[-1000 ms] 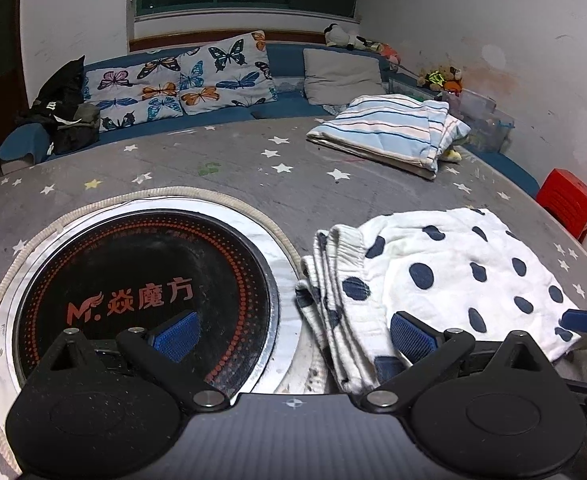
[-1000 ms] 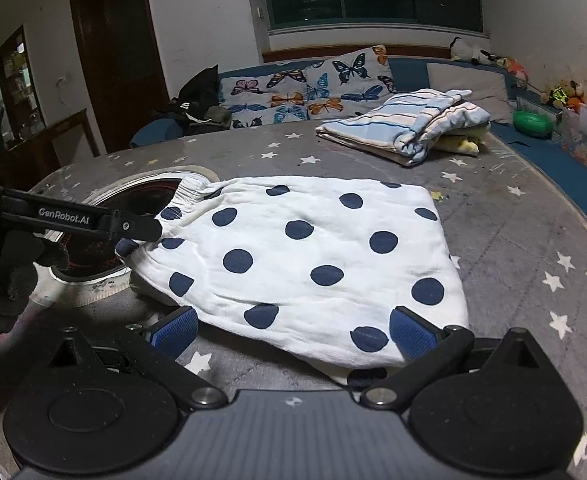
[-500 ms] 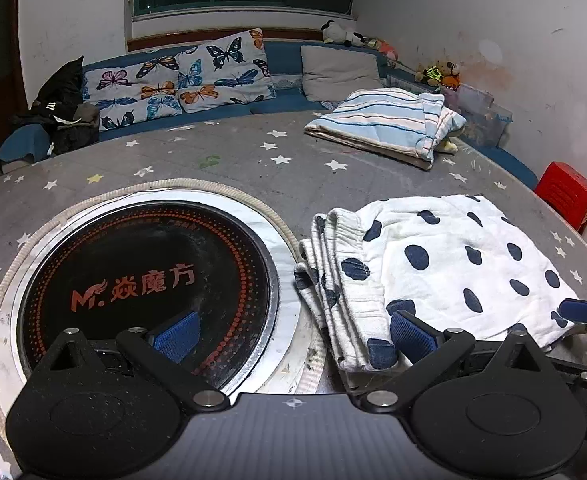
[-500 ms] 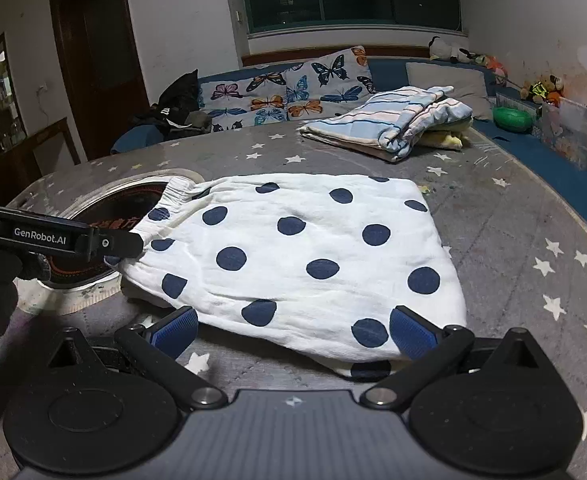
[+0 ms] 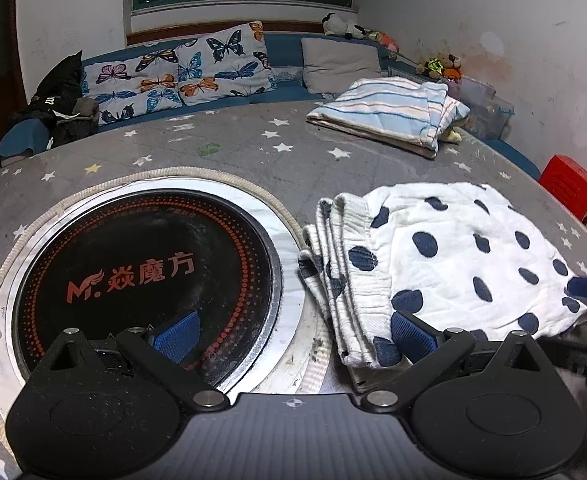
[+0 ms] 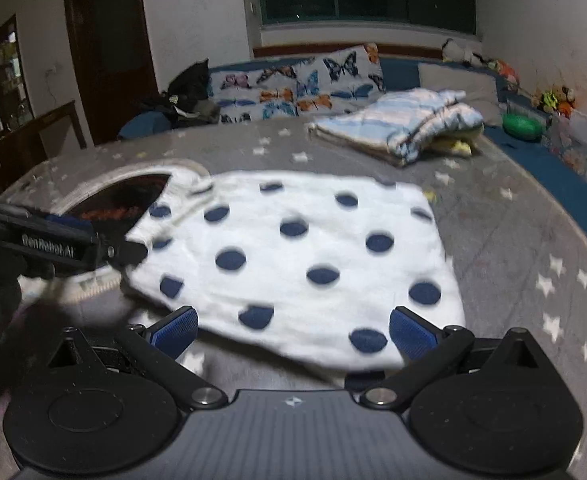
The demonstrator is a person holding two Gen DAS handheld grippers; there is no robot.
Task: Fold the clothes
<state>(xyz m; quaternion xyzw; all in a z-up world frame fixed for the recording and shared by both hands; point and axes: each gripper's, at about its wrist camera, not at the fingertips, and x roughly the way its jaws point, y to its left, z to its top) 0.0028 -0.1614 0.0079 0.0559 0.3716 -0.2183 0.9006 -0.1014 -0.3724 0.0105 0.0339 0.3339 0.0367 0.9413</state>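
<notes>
On the left of the star-printed table (image 5: 221, 140), the round black cooktop (image 5: 141, 276) is seen set into the surface, and over its near edge the left gripper (image 5: 289, 334) is held with its fingers spread wide and nothing between them; its right pad lies just at the near corner of the polka-dot garment (image 5: 453, 256). Compared with a second ago, this gripper has been drawn back and slightly lowered, so that more of the bunched elastic waistband (image 5: 345, 276) is now shown at the garment's left end, beside the cooktop rim. The garment itself is found folded flat near the table's front edge, right of the cooktop. Further right, the right gripper (image 6: 293, 330) is likewise kept wide open and empty, its pads just short of the garment's near hem; the view has been blurred by motion, so it can only be supposed that this gripper is being pulled away as well. Behind, a striped folded pile (image 5: 389, 112) is left well apart on the far side. From the release of both grippers it is judged that one fold has been completed and that a further fold or a transfer to the pile is what remains.
</notes>
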